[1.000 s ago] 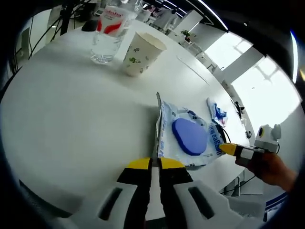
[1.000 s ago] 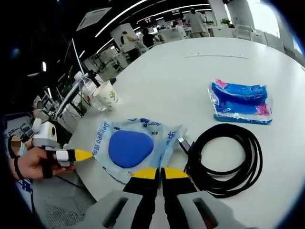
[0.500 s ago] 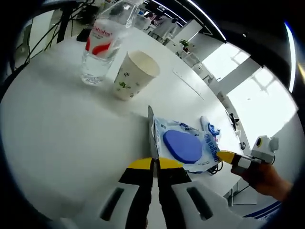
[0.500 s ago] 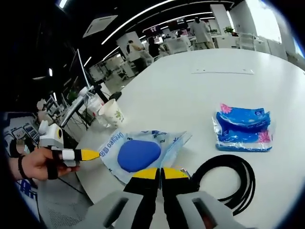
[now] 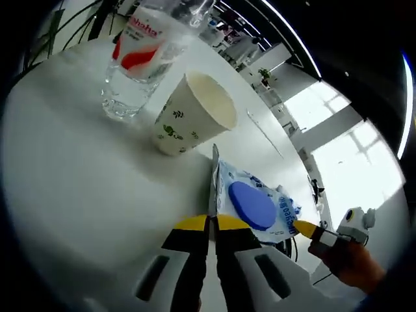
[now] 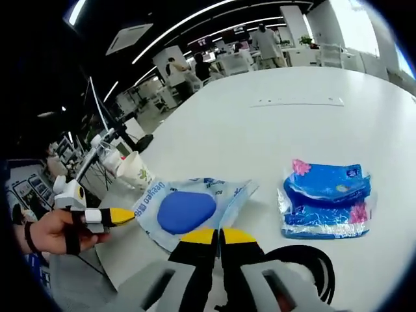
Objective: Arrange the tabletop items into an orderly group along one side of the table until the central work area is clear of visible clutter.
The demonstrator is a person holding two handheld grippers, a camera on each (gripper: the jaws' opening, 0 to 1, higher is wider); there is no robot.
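In the left gripper view, a clear plastic water bottle [image 5: 140, 62] with a red-and-white label stands upright far left on the white surface [image 5: 78, 188], and just right of it stands a paper cup [image 5: 192, 112] printed with small green leaves, near the bottle but apart from it. Lower and right of the cup lies a clear packet [image 5: 250, 205] holding a blue oval pad. The left tool [image 5: 212, 224], yellow-tipped, has its tips pressed together on the packet's near edge, pinching it where the edge rises as a thin vertical strip toward the cup. Further right, the right tool [image 5: 305, 228] comes in from the side, held in a person's hand [image 5: 348, 263], its yellow tip at the packet's far edge; whether it touches cannot be told here. In the right gripper view, the left tool [image 6: 110, 216] appears at far left in a hand [image 6: 55, 231], its yellow tip at the packet's [image 6: 188, 211] left edge, with the paper cup [image 6: 135, 172] behind it. At the bottom centre the right tool [image 6: 211, 235] has its yellow tips pressed together at the packet's near edge; whether they pinch the plastic cannot be told. Right of that, a coiled black cable [image 6: 305, 270] lies on the surface [image 6: 260, 130], and beyond it rests a blue tissue pack [image 6: 325, 198] with pink flowers.
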